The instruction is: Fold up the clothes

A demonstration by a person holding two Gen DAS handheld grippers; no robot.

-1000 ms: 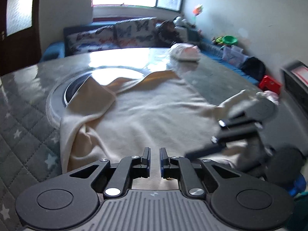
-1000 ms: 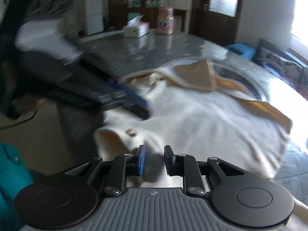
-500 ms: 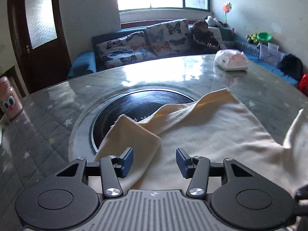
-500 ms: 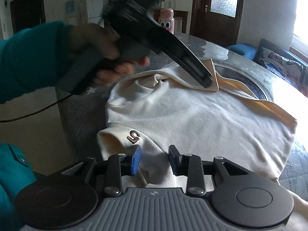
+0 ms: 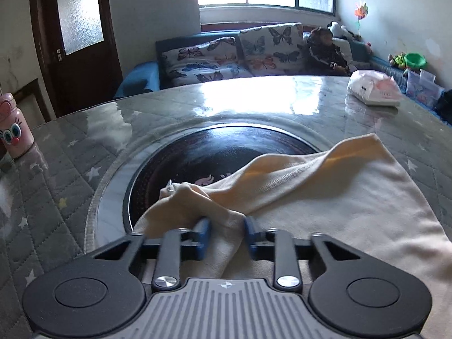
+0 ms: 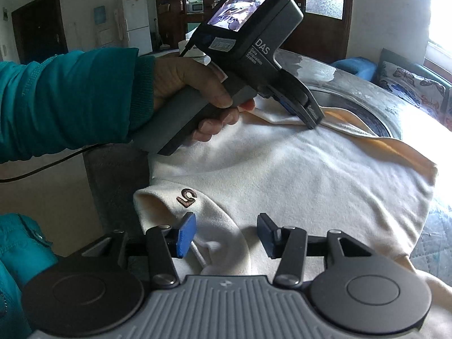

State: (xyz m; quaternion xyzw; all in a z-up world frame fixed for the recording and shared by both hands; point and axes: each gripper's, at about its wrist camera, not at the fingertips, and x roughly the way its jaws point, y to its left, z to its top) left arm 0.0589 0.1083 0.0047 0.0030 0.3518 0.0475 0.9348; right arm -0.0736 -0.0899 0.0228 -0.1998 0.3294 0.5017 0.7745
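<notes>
L gripper (image 5: 225, 236) closed in on sleeve (image 5: 197, 212) | R gripper (image 6: 226, 234) open over collar (image 6: 197, 212)

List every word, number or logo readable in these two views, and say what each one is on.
"DAS" and, smaller below it, "Data Acquisition System": side of the left gripper housing, right wrist view.
"G"-like embroidered mark, seen upside down: cream garment near its collar.
Blue-and-white sticker on that housing: too blurred to read.
Print on the white packet on the table: too small to read.
Pink bottle: cartoon face, no text.
</notes>
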